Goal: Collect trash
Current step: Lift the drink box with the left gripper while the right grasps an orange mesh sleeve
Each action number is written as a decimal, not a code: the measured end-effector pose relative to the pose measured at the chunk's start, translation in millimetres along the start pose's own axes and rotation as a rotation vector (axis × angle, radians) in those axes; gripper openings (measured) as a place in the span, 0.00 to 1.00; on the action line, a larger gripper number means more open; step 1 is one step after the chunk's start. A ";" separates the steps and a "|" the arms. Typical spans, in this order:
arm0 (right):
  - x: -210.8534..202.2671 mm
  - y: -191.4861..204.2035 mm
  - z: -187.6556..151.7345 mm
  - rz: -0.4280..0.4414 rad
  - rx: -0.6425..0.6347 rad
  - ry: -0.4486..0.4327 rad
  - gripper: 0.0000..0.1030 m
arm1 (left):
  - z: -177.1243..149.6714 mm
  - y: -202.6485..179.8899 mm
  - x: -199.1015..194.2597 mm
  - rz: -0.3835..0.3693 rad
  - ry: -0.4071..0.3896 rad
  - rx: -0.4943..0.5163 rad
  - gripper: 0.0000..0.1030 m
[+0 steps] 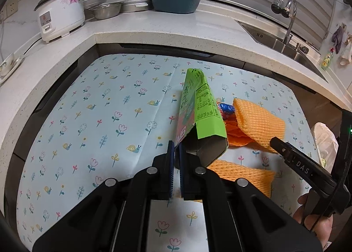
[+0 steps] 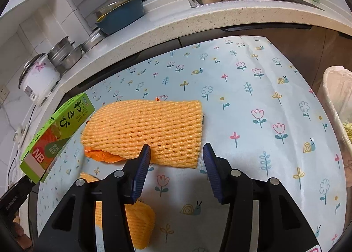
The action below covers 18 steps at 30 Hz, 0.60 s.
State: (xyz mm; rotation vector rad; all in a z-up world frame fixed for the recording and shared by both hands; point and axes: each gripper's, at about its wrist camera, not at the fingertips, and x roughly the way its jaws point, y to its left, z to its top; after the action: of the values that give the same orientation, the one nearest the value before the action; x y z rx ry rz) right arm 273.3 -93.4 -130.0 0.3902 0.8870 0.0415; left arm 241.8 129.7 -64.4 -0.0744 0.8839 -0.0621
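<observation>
My left gripper [image 1: 177,149] is shut on the flap of a green wasabi box [image 1: 201,109] and holds it above the flowered cloth [image 1: 99,109]; the box also shows in the right wrist view [image 2: 59,133] at the left. My right gripper [image 2: 177,153] is open just in front of an orange foam net [image 2: 145,128] lying flat on the cloth. An orange wrapper [image 2: 101,155] sticks out under the net's left end. A second orange foam net [image 2: 136,219] lies near and below my right gripper. A blue and red wrapper [image 1: 227,110] lies behind the box.
A bin lined with a white bag [image 2: 338,100] stands at the cloth's right edge. The speckled counter [image 1: 154,30] wraps behind, with a rice cooker [image 1: 60,16], steel bowls [image 1: 105,10], a blue basin [image 1: 176,1] and a sink [image 1: 283,43].
</observation>
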 end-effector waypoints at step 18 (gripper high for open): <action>-20.2 -5.5 15.5 -0.001 0.000 -0.063 0.51 | 15.9 -30.7 -9.8 -0.033 -0.045 0.041 0.04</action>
State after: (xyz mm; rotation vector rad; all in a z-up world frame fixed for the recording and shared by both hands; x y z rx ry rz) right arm 271.6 -107.3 -108.0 0.3885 0.8253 0.0281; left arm 247.2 100.6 -44.0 -0.0518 0.8365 -0.1093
